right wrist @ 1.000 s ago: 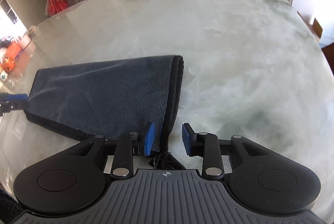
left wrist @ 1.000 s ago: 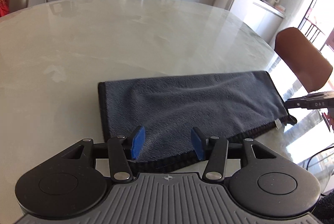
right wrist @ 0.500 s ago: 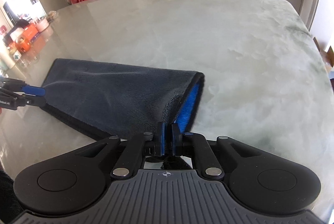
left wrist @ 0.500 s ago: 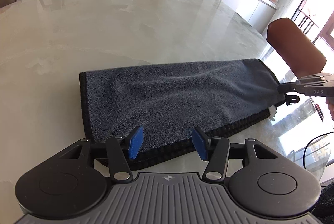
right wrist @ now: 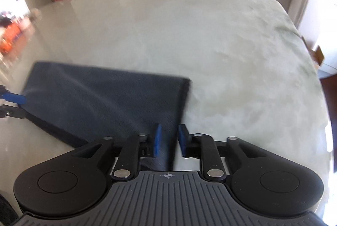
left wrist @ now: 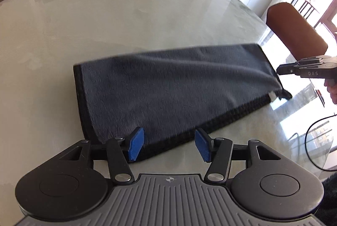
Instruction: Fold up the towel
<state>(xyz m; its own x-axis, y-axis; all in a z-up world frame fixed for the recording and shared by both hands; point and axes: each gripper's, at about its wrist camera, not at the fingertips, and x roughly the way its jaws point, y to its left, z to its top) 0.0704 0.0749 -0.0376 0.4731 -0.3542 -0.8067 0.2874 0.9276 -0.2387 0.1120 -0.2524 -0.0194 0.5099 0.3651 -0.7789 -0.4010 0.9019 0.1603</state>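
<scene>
Towel (left wrist: 174,91) is soft, limp, light, so pinch both layers at its hemmed corners; your left gripper (left wrist: 168,147) is open, your right gripper (right wrist: 169,140) is opening off the edge.

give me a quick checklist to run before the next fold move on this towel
1. Towel lying flat, already folded into a long strip on the table: ok.
2. Left gripper lined up at the near edge: ok, fingers apart, only the left finger over the hem.
3. Left gripper gripping the towel: not ok, nothing pinched.
4. Right gripper holding its end: not ok, its fingers are opening, with the towel's end between them but no pinch showing.
5. Table ahead of the towel free for the fold: ok.
6. Towel corners stacked evenly: cannot tell, both views are blurred.
</scene>
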